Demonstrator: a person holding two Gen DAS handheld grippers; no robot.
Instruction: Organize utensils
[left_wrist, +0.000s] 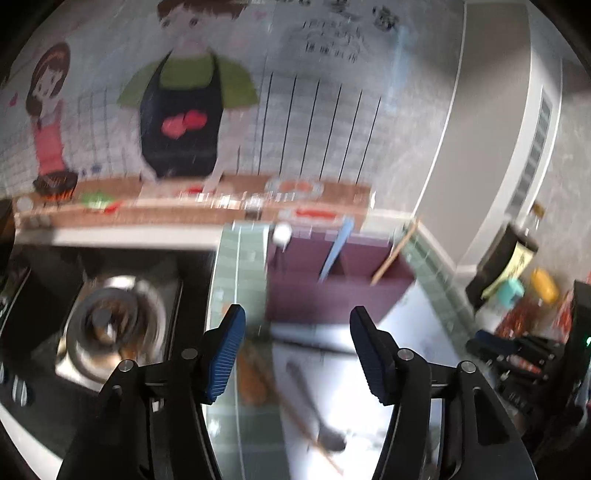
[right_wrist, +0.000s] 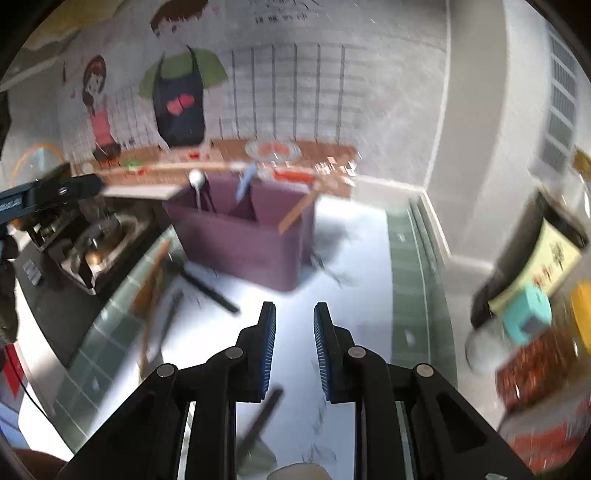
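Note:
A purple divided holder (left_wrist: 332, 284) (right_wrist: 243, 236) stands on the white counter with a white spoon (left_wrist: 282, 233), a blue utensil (left_wrist: 336, 251) and a wooden stick (left_wrist: 395, 251) in it. Loose utensils lie before it: a metal spoon (left_wrist: 314, 406), a wooden spoon (left_wrist: 251, 376) and a dark-handled tool (right_wrist: 210, 288). My left gripper (left_wrist: 297, 350) is open and empty above them. My right gripper (right_wrist: 294, 350) is partly open and empty, above a dark utensil (right_wrist: 258, 424).
A steel pot (left_wrist: 110, 325) sits on a black stove at the left. Bottles and jars (right_wrist: 535, 295) crowd the right edge. A cartoon-decorated tiled wall (left_wrist: 184, 110) closes the back. The left gripper shows at far left in the right wrist view (right_wrist: 55, 192).

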